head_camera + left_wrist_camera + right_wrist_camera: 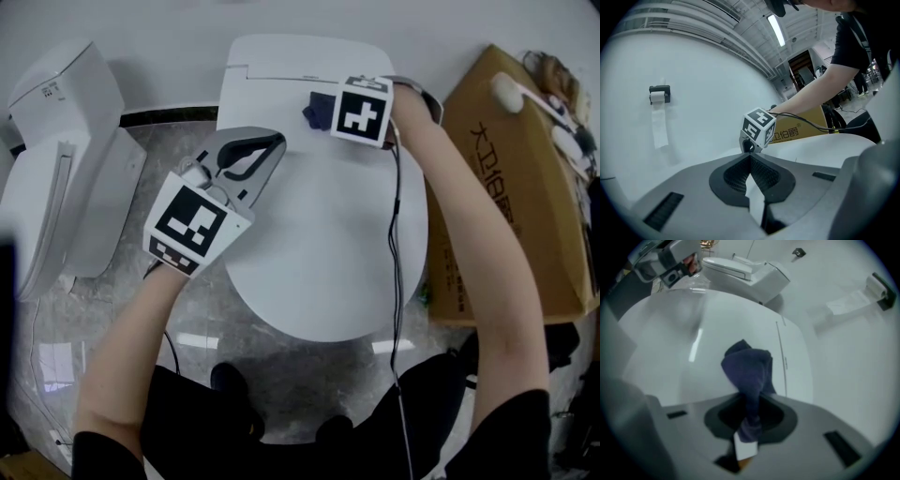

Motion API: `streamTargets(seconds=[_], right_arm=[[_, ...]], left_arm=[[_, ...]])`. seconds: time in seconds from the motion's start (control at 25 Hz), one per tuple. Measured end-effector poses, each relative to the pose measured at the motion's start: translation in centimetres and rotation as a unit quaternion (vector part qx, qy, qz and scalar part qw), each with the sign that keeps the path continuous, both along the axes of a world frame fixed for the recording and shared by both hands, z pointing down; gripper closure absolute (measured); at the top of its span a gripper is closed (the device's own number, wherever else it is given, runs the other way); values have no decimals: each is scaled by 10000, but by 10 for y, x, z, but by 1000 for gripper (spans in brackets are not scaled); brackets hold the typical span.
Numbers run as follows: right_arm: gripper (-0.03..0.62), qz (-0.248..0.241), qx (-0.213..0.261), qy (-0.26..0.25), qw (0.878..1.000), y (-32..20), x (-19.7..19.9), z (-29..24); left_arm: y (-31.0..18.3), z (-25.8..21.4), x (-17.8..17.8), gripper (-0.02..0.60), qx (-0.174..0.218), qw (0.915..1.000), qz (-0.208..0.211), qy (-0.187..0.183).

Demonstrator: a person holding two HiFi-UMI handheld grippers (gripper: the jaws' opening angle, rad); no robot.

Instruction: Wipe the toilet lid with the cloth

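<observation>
The white toilet lid [323, 234] is down, filling the middle of the head view. At its back, near the hinge, my right gripper [326, 111] is shut on a dark blue cloth [317, 110]. In the right gripper view the cloth [749, 369] bunches out from between the jaws and rests on the lid [684, 348]. My left gripper [274, 142] hovers over the lid's left side with its jaws shut and nothing between them. In the left gripper view, the left gripper [750, 157] points toward the right gripper's marker cube [759, 127].
A second white toilet [66, 169] stands to the left on the marble floor. A cardboard box [511, 187] with a white brush [525, 94] on top stands close on the right. A cable [397, 244] runs along the right arm. A paper holder [659, 93] hangs on the wall.
</observation>
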State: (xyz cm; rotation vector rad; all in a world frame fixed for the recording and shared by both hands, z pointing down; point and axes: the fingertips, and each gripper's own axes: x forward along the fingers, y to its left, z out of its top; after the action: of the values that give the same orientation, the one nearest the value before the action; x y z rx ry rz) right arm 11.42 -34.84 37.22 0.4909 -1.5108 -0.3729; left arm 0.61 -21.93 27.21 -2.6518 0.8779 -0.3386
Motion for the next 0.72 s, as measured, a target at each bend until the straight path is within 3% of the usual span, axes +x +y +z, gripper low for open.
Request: streamTargets(seconds=[0.24,0.72], right_arm=[[516,-95,297,14,9995,30,-1,1],[516,-130,344,-2,9993,100,-2,2]], left_arm=[[-1,3,5,566,-25,10000,-6,-20],[-4,8,18,566,-83,10000,15,-25]])
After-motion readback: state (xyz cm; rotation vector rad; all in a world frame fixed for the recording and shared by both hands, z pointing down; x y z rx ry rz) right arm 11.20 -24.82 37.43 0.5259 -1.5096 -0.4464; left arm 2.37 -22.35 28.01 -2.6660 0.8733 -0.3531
